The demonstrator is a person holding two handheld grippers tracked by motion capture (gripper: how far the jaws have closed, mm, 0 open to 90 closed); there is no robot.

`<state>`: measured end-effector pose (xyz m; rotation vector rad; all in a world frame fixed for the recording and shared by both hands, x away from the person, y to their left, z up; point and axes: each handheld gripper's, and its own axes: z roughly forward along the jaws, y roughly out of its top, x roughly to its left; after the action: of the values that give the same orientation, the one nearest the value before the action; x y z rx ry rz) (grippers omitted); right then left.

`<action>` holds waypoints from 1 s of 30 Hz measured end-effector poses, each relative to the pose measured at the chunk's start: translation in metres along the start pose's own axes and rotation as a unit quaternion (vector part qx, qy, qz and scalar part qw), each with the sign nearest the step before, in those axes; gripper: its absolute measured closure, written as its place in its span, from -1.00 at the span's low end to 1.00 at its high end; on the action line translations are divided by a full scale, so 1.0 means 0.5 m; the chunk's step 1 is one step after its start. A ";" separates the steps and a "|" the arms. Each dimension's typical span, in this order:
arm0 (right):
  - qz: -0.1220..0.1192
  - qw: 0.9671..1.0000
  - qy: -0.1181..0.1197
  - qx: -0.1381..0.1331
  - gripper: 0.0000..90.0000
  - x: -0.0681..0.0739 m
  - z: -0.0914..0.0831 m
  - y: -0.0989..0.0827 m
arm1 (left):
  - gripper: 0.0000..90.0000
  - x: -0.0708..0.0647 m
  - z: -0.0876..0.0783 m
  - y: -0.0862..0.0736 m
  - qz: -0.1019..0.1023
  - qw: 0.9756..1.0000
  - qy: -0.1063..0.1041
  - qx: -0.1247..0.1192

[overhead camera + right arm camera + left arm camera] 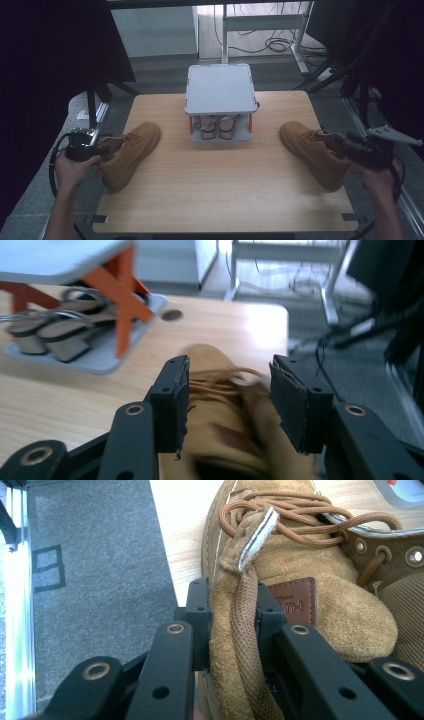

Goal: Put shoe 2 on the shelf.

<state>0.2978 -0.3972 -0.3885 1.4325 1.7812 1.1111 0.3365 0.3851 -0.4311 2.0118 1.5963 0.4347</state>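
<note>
Boots: two tan suede lace-up boots lie on the wooden table (220, 185), the left boot (131, 152) near the left edge, the right boot (312, 150) near the right edge, toes pointing toward the rack.
Rack: a grey two-level shoe rack (219, 90) with orange posts stands at the table's far middle; a pair of sandals (218, 126) sits on its lower shelf, the top shelf bare.
Left gripper (232, 625): clenched on the left boot's collar edge at the heel, one jaw outside, one inside.
Right gripper (227, 400): jaws spread and released; the right boot lies blurred between and below them, untouched by the pads.
Step in hand: judging by the layout, gripping each boot to lift it toward the rack.
Doing it well: settle the right jaws over the collar before closing; keep laces out of the pinch; lift level so the sole clears the table.
Writing: a brown leather patch (295, 600) on the left boot's tongue bears embossed letters, too small to read.
</note>
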 end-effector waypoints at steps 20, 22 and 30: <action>-0.008 0.992 0.019 0.124 0.12 -0.077 0.094 -0.014 | 0.66 0.002 -0.001 0.001 0.002 1.000 -0.003 0.003; -0.009 0.991 0.016 0.134 0.13 -0.080 0.098 -0.015 | 0.66 0.002 0.000 0.001 0.002 1.000 -0.003 0.003; -0.028 0.983 0.022 0.180 0.30 -0.079 0.113 -0.002 | 0.65 0.001 0.000 0.002 0.004 1.000 0.000 0.004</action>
<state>0.3547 -0.4218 -0.4185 1.5586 2.1213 0.8253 0.3371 0.3853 -0.4305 2.0249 1.5926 0.4332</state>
